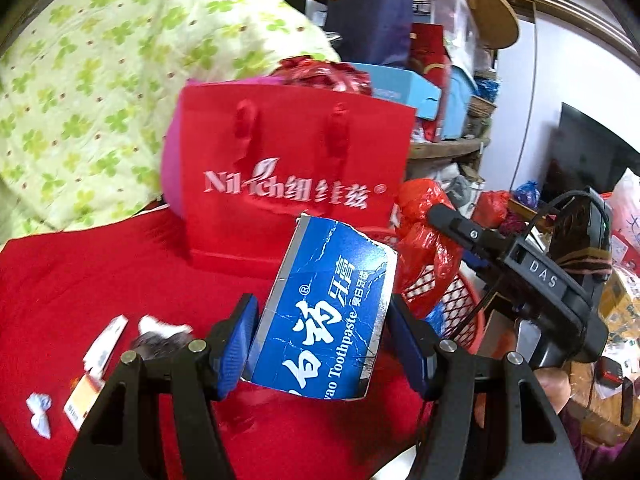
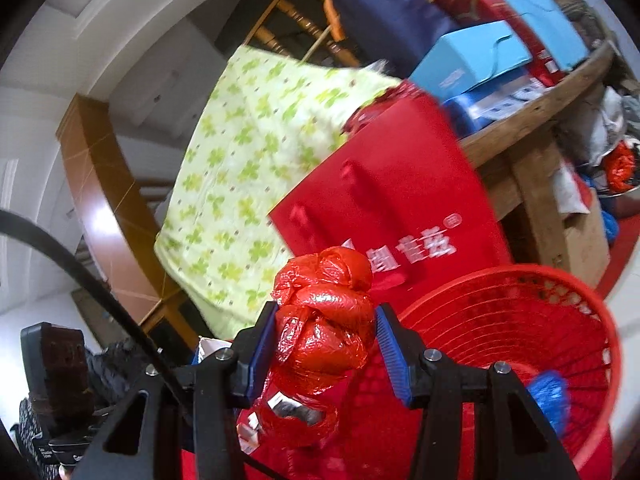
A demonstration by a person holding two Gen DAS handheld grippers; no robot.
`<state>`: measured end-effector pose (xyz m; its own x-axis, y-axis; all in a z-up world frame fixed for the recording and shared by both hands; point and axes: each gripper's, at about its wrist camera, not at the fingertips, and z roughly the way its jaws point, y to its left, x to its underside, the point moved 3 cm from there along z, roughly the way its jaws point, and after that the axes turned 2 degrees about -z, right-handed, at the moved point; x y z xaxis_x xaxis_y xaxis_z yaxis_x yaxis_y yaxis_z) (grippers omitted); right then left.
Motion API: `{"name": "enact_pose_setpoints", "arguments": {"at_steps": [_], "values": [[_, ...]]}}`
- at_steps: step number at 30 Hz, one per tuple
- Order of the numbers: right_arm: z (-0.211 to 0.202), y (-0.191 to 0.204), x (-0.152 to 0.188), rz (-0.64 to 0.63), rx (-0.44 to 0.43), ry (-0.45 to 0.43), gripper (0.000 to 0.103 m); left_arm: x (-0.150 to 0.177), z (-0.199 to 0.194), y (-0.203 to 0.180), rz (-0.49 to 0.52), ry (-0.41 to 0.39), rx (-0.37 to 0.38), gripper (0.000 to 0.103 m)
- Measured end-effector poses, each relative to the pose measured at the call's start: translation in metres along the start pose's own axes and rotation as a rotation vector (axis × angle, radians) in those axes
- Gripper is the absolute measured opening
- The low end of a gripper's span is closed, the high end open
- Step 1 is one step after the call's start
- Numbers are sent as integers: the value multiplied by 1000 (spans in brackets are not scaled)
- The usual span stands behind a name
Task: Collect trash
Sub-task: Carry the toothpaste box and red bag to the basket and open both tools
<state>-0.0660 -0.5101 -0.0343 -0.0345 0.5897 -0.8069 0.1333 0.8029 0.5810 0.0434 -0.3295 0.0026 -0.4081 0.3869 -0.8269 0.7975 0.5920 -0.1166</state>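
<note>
blue toothpaste box [image 1: 325,312]: 1, left gripper [image 1: 320,344] holds | red plastic bag [image 2: 325,326]: 1, right gripper [image 2: 326,354] holds

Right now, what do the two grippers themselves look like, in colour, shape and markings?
Both are black frames with silver round bolts and two blue ribbed pads. The left gripper shows angular black arms with triangular cut-outs. The right gripper looks the same; seen from the left wrist, its black body bears the white letters "DAS", and a thin black cable runs along it.
</note>
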Motion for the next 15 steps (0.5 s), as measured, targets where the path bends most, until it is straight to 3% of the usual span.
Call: {"name": "enact_pose_setpoints", "arguments": {"at_steps": [9, 15], "values": [[-32, -30, -15, 34, 123, -85, 53, -18, 39, -41, -11, 19, 84, 67], [-33, -41, -18, 30, 210, -77, 53, -19, 70, -57, -41, 64, 116, 67]]}}
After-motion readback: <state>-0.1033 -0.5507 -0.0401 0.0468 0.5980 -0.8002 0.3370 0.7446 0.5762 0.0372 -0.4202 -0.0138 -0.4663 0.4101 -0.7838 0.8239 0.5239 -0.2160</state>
